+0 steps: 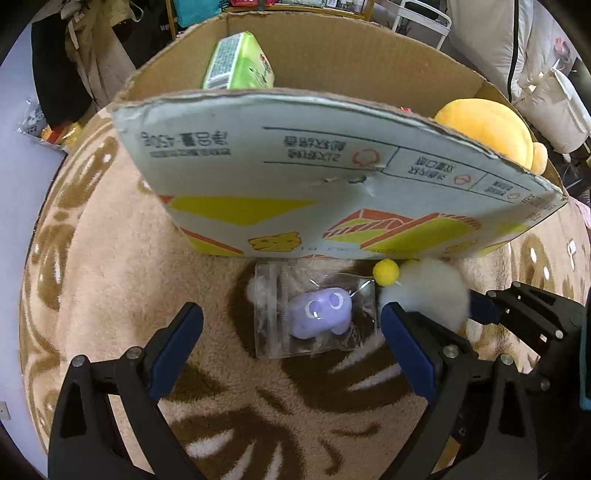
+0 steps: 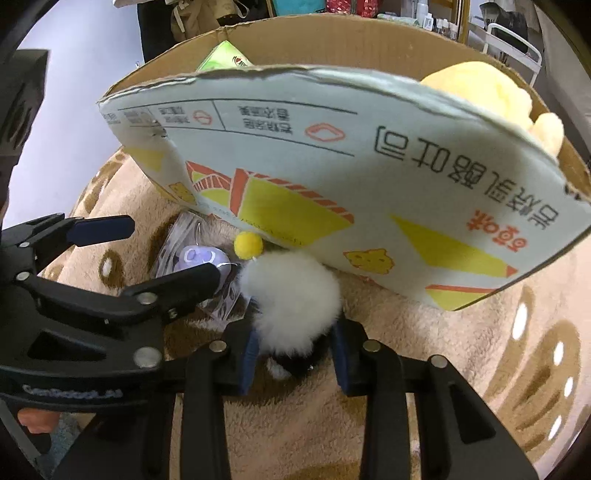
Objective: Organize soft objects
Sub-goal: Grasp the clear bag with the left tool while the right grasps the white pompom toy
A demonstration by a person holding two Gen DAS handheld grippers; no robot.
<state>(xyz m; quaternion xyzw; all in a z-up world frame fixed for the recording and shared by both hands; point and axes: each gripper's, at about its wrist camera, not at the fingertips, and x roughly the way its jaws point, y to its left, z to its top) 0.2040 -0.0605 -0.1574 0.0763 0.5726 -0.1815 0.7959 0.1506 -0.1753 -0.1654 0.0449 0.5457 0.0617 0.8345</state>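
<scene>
A purple soft toy in a clear plastic bag (image 1: 317, 314) lies on the beige rug in front of a cardboard box (image 1: 332, 166). My left gripper (image 1: 291, 325) is open, its fingers either side of the bag; it also shows in the right wrist view (image 2: 162, 254). A white fluffy ball (image 2: 291, 299) with a small yellow pompom (image 2: 248, 245) sits beside the bag. My right gripper (image 2: 293, 354) is shut on the white ball. The ball also shows in the left wrist view (image 1: 428, 291). Inside the box are a yellow plush (image 1: 487, 129) and a green tissue pack (image 1: 240, 62).
The box's near flap (image 2: 369, 166) leans out over the toys. The patterned beige rug (image 1: 129, 277) covers the floor around. Clothes (image 1: 74, 55), a white chair (image 1: 424, 18) and bedding (image 1: 535, 74) stand behind the box.
</scene>
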